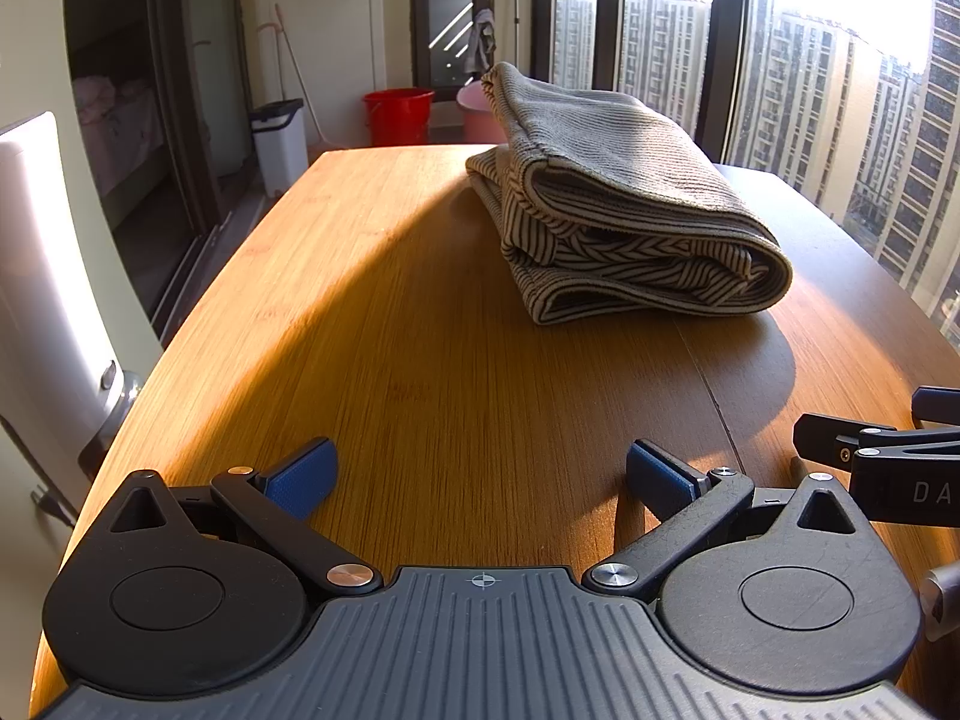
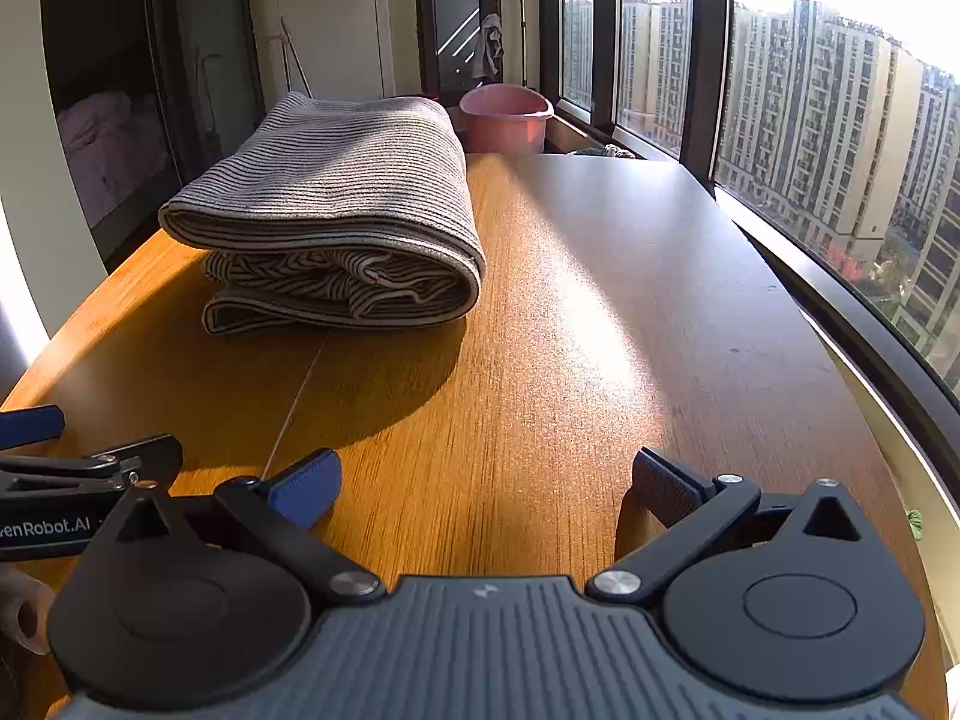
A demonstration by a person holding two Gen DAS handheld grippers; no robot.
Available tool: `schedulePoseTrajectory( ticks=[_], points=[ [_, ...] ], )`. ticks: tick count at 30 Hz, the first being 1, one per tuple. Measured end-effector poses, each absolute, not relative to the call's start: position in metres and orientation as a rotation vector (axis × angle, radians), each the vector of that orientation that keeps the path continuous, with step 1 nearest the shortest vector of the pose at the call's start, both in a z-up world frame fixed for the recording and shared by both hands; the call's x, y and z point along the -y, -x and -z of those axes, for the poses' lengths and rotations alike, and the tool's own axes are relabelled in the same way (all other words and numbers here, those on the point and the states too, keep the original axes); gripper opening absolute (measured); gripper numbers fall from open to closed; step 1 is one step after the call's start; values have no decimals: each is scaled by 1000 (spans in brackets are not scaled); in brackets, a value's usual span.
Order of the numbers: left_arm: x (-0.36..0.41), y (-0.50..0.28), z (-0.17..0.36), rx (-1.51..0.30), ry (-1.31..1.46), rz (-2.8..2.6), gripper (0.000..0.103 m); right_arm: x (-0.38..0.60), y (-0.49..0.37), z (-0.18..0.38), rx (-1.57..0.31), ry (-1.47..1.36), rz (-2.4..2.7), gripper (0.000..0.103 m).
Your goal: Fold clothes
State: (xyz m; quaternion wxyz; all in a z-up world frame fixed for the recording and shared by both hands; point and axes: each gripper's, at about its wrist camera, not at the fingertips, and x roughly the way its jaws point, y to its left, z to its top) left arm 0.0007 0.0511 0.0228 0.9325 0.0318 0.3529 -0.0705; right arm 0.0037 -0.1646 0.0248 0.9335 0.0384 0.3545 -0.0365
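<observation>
tongs: left gripper (image 1: pixel 480 477) and right gripper (image 2: pixel 489 486) both spread wide, holding nothing, low over the table (image 1: pixel 420 372).
garment: folded striped cloth (image 1: pixel 624 222) lies well ahead of both, apparently finished and let go.

The folded garment (image 1: pixel 624 204) lies mid-table (image 1: pixel 420 330) (toward the far edge), both grippers (image 1: pixel 480 480) (image 2: pixel 486 486) side by side over the near edge.

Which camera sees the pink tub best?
The right wrist view shows the pink tub best: its rim and front wall are in plain sight beyond the wooden table. In the left wrist view, the folded striped cloth hides most of it, leaving only a sliver.
</observation>
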Motion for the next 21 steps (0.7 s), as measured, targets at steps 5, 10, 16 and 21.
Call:
schedulePoseTrajectory(
  ticks=[5, 10, 16, 21],
  points=[
    [-51, -1, -23, -722, -65, 144, 103, 165, -3, -25, -725, -79, 74, 103],
    [-52, -1, -23, -722, -65, 144, 103, 166, -2, -25, -724, -80, 75, 103],
    [-52, -1, -23, -722, -65, 145, 103, 166, -2, -25, -723, -81, 75, 103],
    [-51, -1, -23, -722, -65, 145, 103, 166, -3, -25, -723, -81, 75, 103]
  ],
)
